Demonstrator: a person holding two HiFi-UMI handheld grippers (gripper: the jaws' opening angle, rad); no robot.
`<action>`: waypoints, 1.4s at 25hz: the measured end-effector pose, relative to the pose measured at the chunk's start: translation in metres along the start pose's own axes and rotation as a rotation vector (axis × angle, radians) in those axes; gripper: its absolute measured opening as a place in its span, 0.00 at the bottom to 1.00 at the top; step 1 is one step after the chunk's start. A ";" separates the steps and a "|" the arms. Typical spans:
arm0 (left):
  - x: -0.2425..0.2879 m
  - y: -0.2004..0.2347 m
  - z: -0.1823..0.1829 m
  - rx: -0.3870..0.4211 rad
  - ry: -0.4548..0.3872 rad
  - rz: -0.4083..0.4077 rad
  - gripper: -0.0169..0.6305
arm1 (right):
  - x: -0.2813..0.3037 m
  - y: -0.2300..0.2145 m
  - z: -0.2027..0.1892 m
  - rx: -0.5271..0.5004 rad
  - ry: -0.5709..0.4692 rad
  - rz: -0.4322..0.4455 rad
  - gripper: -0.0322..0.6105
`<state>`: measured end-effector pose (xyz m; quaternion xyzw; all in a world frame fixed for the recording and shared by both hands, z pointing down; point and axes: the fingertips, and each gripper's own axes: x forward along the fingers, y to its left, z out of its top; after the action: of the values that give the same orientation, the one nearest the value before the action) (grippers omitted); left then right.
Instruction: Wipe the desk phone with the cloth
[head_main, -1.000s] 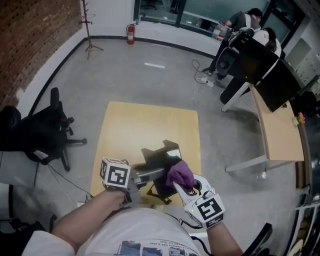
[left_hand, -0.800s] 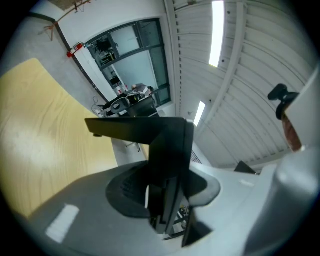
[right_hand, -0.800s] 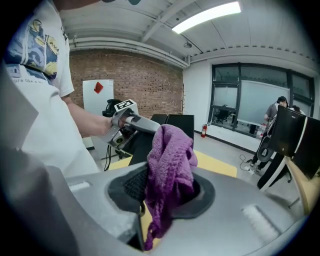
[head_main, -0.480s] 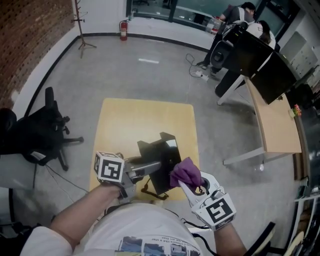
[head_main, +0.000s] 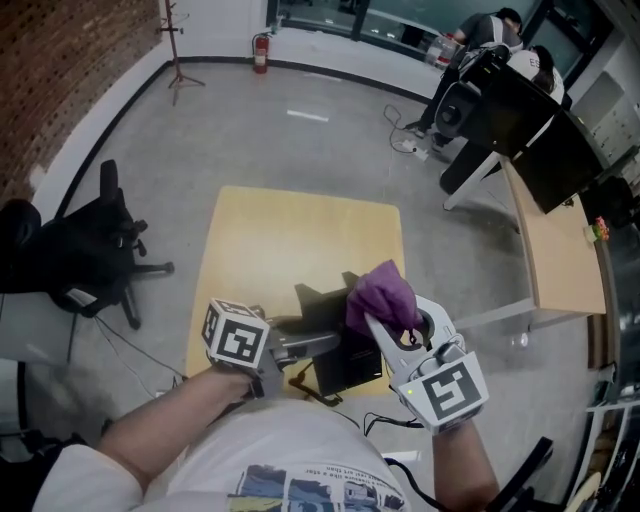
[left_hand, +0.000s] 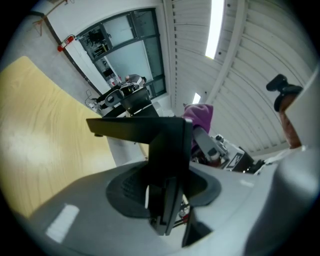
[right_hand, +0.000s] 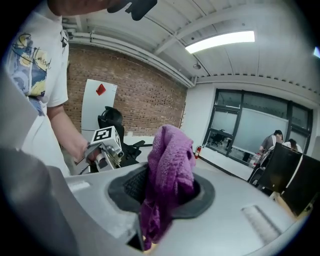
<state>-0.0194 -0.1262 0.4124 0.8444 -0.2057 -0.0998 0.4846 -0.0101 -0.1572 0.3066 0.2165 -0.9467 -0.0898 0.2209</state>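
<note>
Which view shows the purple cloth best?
Right gripper view: the cloth fills the centre, clamped in the right gripper. Head view shows it bunched at that gripper's tip; left gripper view shows only a scrap behind the desk phone.

An open-plan office: a black swivel chair (head_main: 95, 250) on a bare concrete floor (head_main: 300, 150), dark monitors (head_main: 520, 130) by a long wooden counter (head_main: 560, 270) (two people (head_main: 505, 40) are at its far end), glass partitions (head_main: 400, 20), a brick wall (head_main: 60, 70), a fire extinguisher (head_main: 261, 55)
</note>
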 end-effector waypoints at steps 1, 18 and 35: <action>-0.001 -0.001 -0.001 0.000 0.003 -0.002 0.31 | 0.003 0.002 -0.002 -0.010 0.007 0.002 0.21; -0.016 -0.003 0.011 0.002 -0.021 -0.025 0.31 | -0.035 0.067 -0.094 0.046 0.235 0.049 0.21; -0.012 -0.015 -0.012 0.026 0.043 -0.062 0.31 | -0.022 -0.002 -0.007 -0.007 0.066 -0.071 0.21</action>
<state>-0.0222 -0.1048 0.4057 0.8585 -0.1701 -0.0937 0.4746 0.0120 -0.1498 0.3039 0.2519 -0.9303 -0.0939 0.2494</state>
